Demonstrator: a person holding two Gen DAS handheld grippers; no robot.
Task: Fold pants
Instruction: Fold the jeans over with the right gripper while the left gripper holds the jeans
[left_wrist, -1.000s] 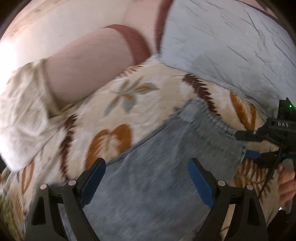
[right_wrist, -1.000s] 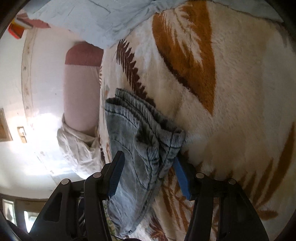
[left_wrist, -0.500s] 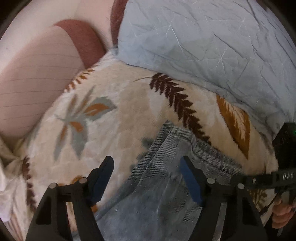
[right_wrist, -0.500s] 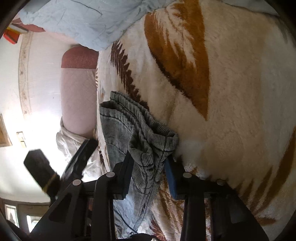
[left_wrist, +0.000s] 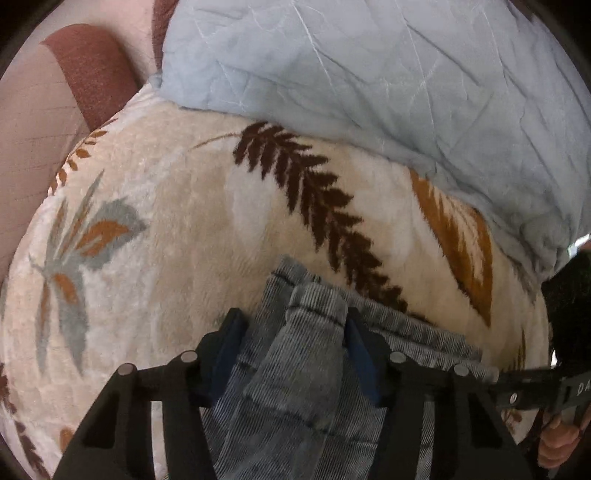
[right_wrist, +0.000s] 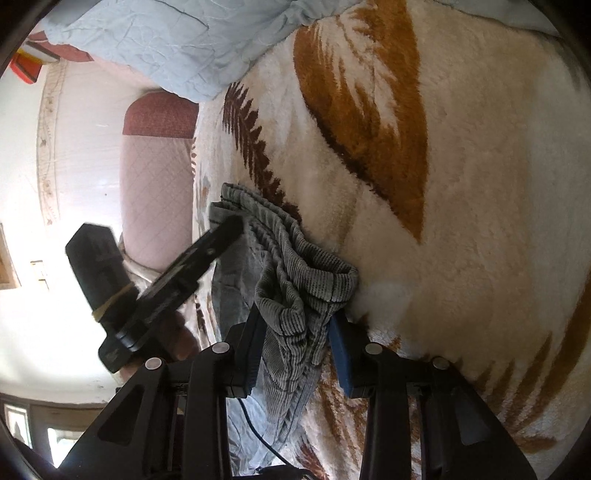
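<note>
Both claws are gripping the faded grey-blue corduroy pants (left_wrist: 306, 354) at the waistband: the left claw (left_wrist: 291, 343) is pinching one bunched corner, the right claw (right_wrist: 295, 339) the other. Pants are lying on a cream plush leaf-patterned blanket (left_wrist: 177, 229), with a crumpled pale blue sheet (left_wrist: 388, 74) spreading at 12 o'clock.

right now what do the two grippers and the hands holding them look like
Both the left gripper and right gripper are black open-frame linkages with silver pivot pins and blue finger pads. White lettering marks one body; a thin black cable hangs beneath the right one. Bare fingers grip a handle, no sleeve visible.
</note>
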